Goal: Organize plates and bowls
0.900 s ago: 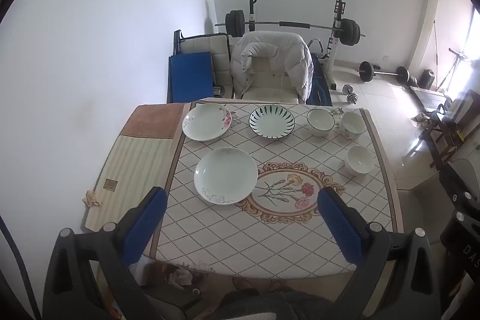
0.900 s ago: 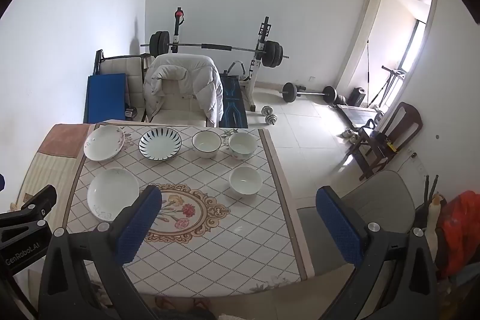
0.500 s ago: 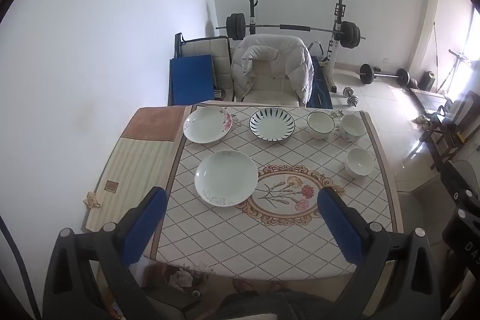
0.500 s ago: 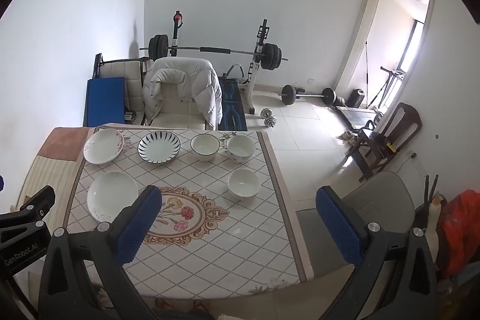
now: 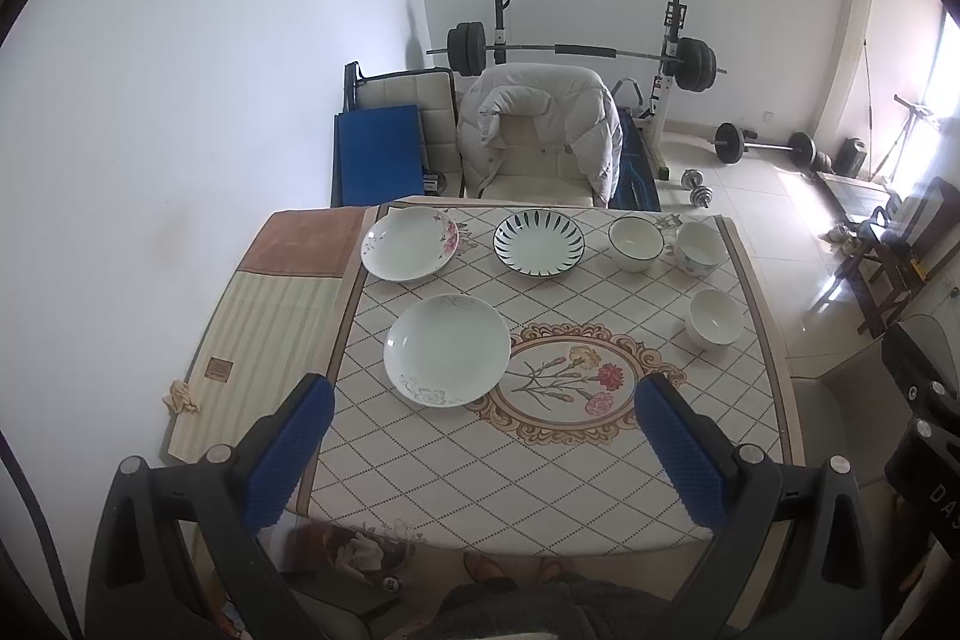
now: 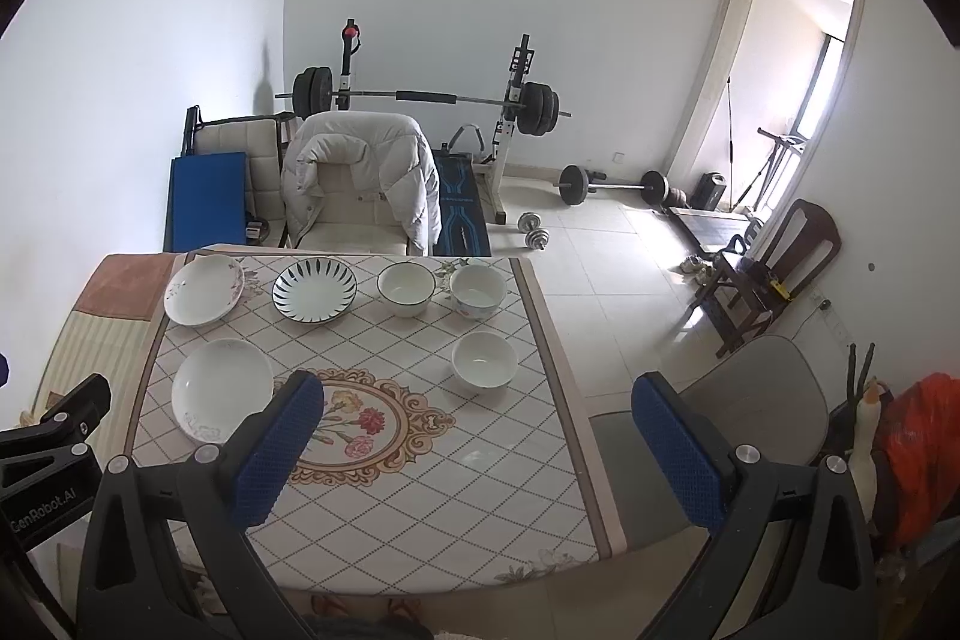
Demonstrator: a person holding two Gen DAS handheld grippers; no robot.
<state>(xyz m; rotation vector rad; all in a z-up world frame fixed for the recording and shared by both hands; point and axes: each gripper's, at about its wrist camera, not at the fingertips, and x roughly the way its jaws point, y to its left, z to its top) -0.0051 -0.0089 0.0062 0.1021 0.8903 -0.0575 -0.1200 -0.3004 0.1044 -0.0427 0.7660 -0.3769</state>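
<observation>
On the patterned table point(image 5: 540, 460) lie a white plate point(image 5: 447, 349), a pink-flowered plate point(image 5: 409, 243) and a dark-striped plate point(image 5: 539, 242). Three bowls stand to the right: a dark-rimmed one point(image 5: 636, 244), a patterned one point(image 5: 698, 249) and a plain white one point(image 5: 715, 319). The same dishes show in the right wrist view, with the white plate point(image 6: 221, 391) at left and the white bowl point(image 6: 484, 361) right of centre. My left gripper point(image 5: 483, 436) is open and empty, high above the table's near edge. My right gripper point(image 6: 477, 436) is open and empty, above the table's right side.
A chair with a white jacket point(image 5: 537, 130) stands behind the table, with a blue mat point(image 5: 378, 154) and a barbell rack point(image 5: 576, 52) beyond. A striped mat point(image 5: 264, 328) lies left of the table. A grey seat point(image 6: 720, 412) and a wooden chair point(image 6: 774, 268) stand on the right.
Both grippers have risen and drawn back slightly, so the table looks a little smaller and farther. The dishes have not moved. Both grippers stay open.
</observation>
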